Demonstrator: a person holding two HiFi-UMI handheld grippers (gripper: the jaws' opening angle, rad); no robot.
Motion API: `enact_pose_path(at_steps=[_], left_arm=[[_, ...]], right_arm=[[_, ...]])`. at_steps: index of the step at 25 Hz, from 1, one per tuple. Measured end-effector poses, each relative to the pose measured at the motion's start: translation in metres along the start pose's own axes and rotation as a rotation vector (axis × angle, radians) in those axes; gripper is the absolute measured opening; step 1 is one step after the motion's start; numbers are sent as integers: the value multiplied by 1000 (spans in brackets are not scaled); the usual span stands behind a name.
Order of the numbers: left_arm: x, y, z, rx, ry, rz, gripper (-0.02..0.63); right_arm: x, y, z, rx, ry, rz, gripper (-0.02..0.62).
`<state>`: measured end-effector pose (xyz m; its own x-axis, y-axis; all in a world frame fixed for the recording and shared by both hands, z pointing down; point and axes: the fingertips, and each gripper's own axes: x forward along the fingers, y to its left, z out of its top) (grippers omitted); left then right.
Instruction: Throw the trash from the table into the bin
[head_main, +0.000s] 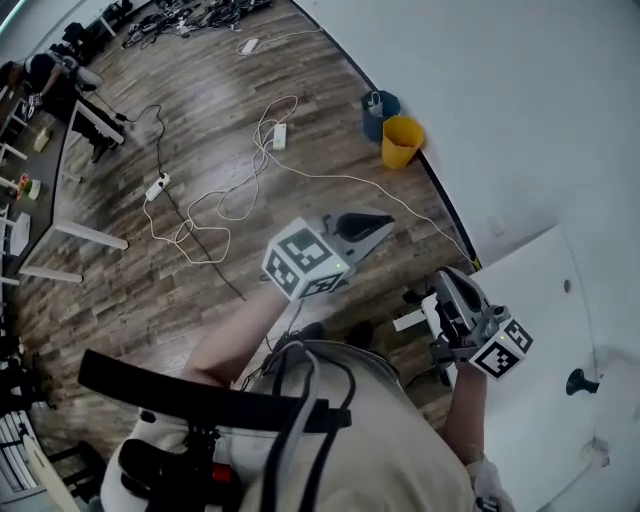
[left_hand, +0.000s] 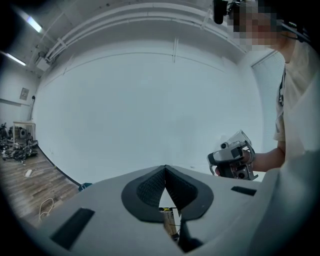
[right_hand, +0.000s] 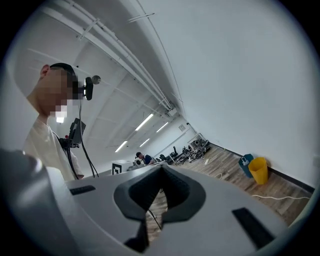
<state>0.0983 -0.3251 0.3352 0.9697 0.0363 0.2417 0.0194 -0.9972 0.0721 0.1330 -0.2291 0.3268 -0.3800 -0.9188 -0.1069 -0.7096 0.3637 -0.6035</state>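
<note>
A yellow bin (head_main: 402, 140) is glowing beside a blue bin (head_main: 378, 112) against the white wall (head_main: 520, 100). The floor (head_main: 170, 290) is showing brown wood planks — white cables (head_main: 240, 190) are trailing over it. The grey left claw (head_main: 386, 224) and right claw (head_main: 443, 277) are wearing black-and-white square markers.

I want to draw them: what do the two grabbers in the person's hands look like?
The left gripper and right gripper are pale grey, beak-shaped wedges with dark textured pads inside. Each carries a white cube printed with black square markers. The person wears a cream short-sleeved shirt with black cables over it.
</note>
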Motion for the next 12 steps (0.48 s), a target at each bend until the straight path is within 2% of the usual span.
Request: enact_pose_path(at_steps=[2,5,12], left_arm=[[-4,2,-6,8,0,-21,12],[-39,-1,-3,21,3,-59,12],[-95,-5,-25,-21,-11,-125,12]], right_arm=[[3,1,-10,8,-21,-16,15],[19,35,-26,7,-22,-49,15],[47,87,-72,-38,-10,-81,15]])
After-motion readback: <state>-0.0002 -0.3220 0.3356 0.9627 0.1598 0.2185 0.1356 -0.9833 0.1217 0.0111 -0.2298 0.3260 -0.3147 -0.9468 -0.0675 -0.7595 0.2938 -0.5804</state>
